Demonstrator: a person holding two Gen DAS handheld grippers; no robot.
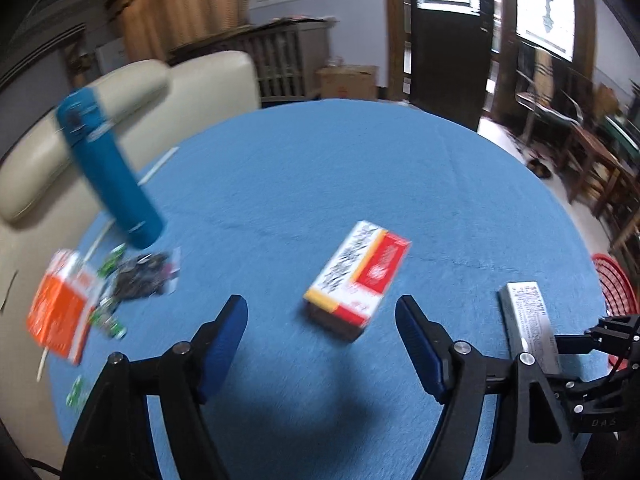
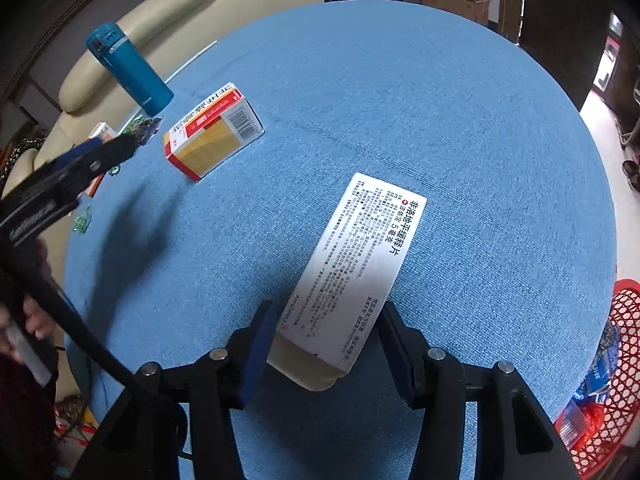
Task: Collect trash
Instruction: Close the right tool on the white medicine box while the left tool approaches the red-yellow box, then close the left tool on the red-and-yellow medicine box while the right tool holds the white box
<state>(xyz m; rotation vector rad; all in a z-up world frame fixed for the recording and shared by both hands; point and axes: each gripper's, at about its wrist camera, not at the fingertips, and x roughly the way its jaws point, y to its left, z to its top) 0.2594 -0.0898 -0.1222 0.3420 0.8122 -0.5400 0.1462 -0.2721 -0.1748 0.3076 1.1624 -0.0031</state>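
Observation:
A red, yellow and white medicine box [image 1: 357, 278] lies on the round blue table [image 1: 320, 168], just ahead of my open, empty left gripper [image 1: 322, 338]; it also shows in the right wrist view [image 2: 214, 132]. My right gripper [image 2: 326, 344] is shut on a long white medicine box [image 2: 348, 276], seen at the right in the left wrist view [image 1: 530, 326]. An orange box [image 1: 60, 312], dark and green wrappers [image 1: 138, 276] lie at the table's left edge. A red mesh basket [image 2: 608, 364] with trash in it stands at the right, below the table.
A tall blue bottle [image 1: 108, 172] stands near the table's left edge, also seen in the right wrist view [image 2: 128, 68]. A cream sofa [image 1: 132, 92] is behind it. Wooden chairs [image 1: 580, 152] and a dark door [image 1: 448, 32] are at the far right.

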